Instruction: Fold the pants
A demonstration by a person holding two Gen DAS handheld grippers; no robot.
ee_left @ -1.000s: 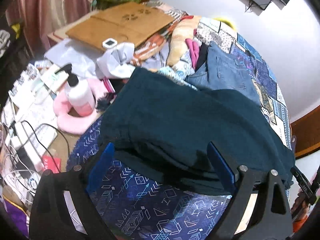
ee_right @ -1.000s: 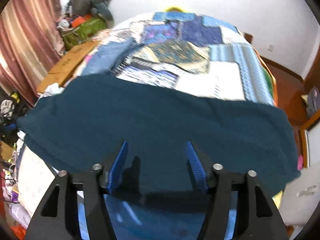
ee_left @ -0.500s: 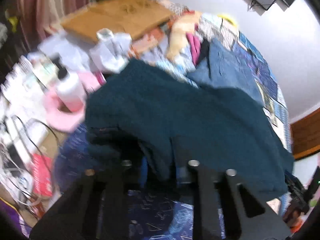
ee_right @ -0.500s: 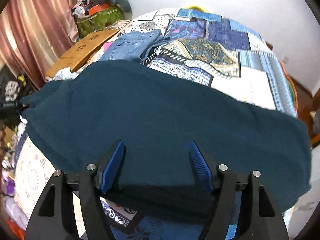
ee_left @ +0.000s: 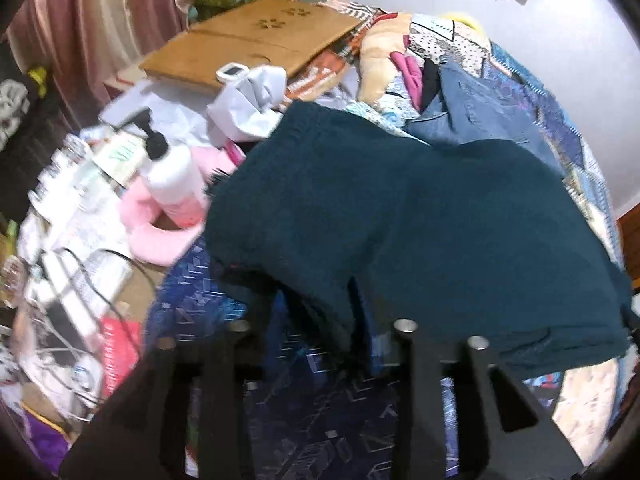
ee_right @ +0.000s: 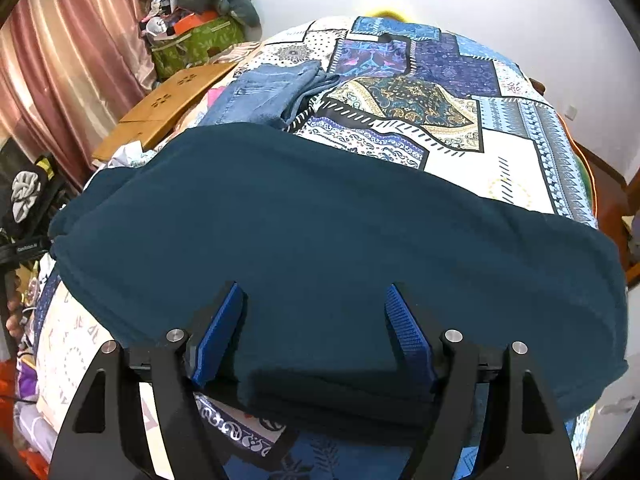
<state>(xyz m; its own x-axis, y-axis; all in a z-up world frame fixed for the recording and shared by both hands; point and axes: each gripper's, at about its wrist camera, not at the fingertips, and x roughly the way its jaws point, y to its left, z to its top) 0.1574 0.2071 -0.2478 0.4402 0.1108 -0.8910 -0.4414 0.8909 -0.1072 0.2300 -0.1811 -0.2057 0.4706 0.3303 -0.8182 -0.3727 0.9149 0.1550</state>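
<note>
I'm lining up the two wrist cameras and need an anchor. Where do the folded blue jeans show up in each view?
Left wrist: the blue jeans lie upper right, beyond the far edge of the teal pants.
Right wrist: the blue jeans lie upper left of centre, just past the teal pants.
Shared landmark: the wooden board with paw-print cutouts, left of the jeans in both views.

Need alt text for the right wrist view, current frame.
The open right claw hovers low over the near edge of dark teal pants spread across a patchwork quilt. Folded blue jeans lie beyond them, a wooden board to the left.
</note>
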